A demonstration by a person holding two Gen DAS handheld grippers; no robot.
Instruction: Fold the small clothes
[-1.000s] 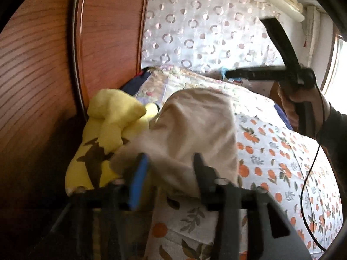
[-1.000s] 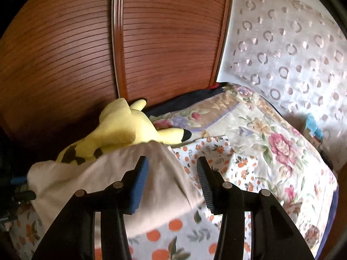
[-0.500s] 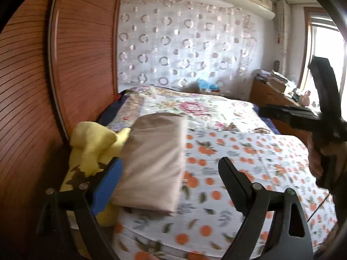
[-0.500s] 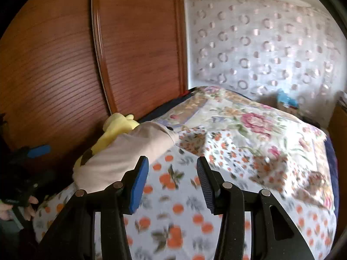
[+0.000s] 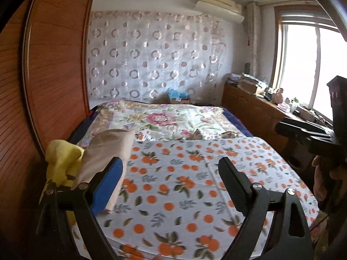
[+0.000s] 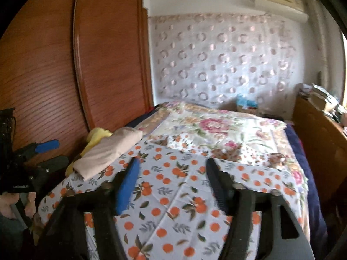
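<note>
The folded beige garment (image 5: 104, 153) is lying at the left edge of the bed, on the orange-print sheet (image 5: 173, 195), leaning partly against a yellow plush toy (image 5: 59, 164) that is sitting between it and the wooden wardrobe doors (image 5: 49, 69). Nothing is holding the garment. The left gripper (image 5: 171, 186) is hanging above the sheet with its jaws standing wide apart and empty, having just been opening; its blue-padded finger is overlapping the near end of the garment in the left wrist view, but whether it is touching the cloth I cannot tell. The right gripper (image 6: 171, 184) is hovering over the middle of the sheet, its jaws also spread and empty after just opening, with only the orange print showing between them. In the right wrist view the garment (image 6: 108, 149) is sitting well to the left of those jaws, and further left a hand (image 6: 13, 203) is gripping the handle of the left gripper. Beyond the orange-print sheet a floral quilt (image 5: 162, 117) is covering the far half of the bed, a circle-patterned curtain (image 5: 151, 60) is hanging behind it, an air conditioner (image 5: 219, 2) is mounted above, and a cluttered wooden dresser (image 5: 256, 110) is standing under the bright window (image 5: 303, 65).
</note>
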